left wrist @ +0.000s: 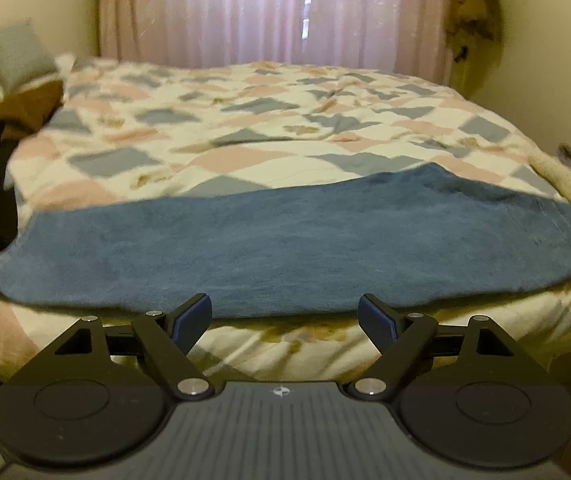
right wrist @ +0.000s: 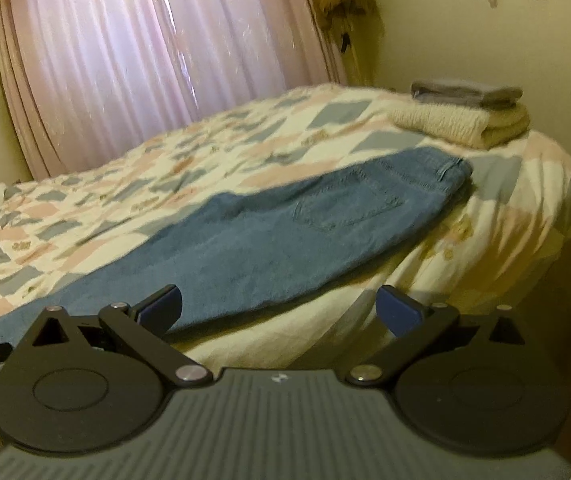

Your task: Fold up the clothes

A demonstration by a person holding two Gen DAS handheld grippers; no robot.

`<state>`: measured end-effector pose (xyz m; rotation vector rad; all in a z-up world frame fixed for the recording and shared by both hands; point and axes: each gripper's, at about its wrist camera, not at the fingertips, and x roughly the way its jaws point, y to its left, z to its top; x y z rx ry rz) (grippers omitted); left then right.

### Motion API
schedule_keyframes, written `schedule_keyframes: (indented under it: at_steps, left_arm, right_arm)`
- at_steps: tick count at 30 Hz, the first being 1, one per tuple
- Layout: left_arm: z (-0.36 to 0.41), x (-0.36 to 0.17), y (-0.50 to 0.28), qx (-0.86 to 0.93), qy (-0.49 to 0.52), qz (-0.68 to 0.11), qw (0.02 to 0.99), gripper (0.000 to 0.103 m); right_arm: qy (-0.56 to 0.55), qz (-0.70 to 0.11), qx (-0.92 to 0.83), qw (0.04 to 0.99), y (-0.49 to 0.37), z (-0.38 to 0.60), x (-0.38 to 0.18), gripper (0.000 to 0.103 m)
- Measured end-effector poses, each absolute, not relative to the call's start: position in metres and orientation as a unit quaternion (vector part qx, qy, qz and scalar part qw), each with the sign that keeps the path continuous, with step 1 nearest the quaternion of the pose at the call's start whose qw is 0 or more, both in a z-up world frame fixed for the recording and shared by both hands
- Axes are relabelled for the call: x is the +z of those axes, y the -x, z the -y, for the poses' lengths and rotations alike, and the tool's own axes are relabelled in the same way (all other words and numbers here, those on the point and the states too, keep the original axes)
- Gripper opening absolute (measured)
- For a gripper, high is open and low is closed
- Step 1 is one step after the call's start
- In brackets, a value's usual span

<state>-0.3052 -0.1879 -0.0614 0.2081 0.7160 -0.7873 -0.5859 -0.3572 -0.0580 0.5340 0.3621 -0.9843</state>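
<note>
Two grippers frame the near edge of the scene, one per view. The left gripper has its two fingers spread wide with nothing between them, poised just short of the near edge of the jeans; the right gripper likewise has its fingers well apart and empty, with one fingertip overlapping the denim's near edge in the picture, though whether it touches cannot be told. One pair of blue jeans lies flat along the near side of the bed, folded lengthwise into a single long band with one leg over the other. From the right wrist view one back pocket faces up, and the waistband end lies toward the far right; the cloth is smooth, with few creases. Beyond that end, near the bed's corner, sits one stack of two folded items: a cream knit underneath and a grey piece on top. At the bed's left edge lies a brown garment beside a grey pillow. Farthest back hangs one pink curtain.
</note>
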Motion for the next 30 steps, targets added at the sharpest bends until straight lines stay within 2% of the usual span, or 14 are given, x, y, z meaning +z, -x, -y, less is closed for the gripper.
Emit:
schedule_keyframes:
  at_steps: [7,11,14,22,25,26,30]
  left_arm:
    - [0.095,-0.111,0.190,-0.238,0.073,-0.406,0.880,0.085]
    - [0.031,-0.149,0.133,-0.175,0.220,-0.440,0.853,0.079]
    - [-0.001,-0.166,0.107,-0.156,0.306,-0.437,0.831,0.075]
    - [-0.009,-0.186,0.078,-0.132,0.308,-0.430,0.838,0.073]
    - [-0.019,-0.194,0.080,-0.123,0.345,-0.415,0.833,0.073]
    - [-0.024,-0.195,0.080,-0.125,0.368,-0.408,0.826,0.070]
    - [-0.033,-0.182,0.072,-0.148,0.398,-0.374,0.824,0.068]
  right_arm:
    - [-0.258,-0.222,-0.445,0.828,0.538,0.384,-0.082,0.102]
    - [-0.244,-0.244,-0.430,0.834,0.503,0.395,-0.088,0.102]
    - [-0.230,-0.254,-0.419,0.841,0.478,0.399,-0.088,0.102]
    - [-0.214,-0.282,-0.391,0.849,0.434,0.404,-0.094,0.102]
    - [-0.214,-0.292,-0.389,0.847,0.427,0.406,-0.098,0.102]
    - [-0.214,-0.295,-0.388,0.847,0.426,0.407,-0.099,0.102]
    - [-0.215,-0.302,-0.389,0.843,0.423,0.411,-0.103,0.102]
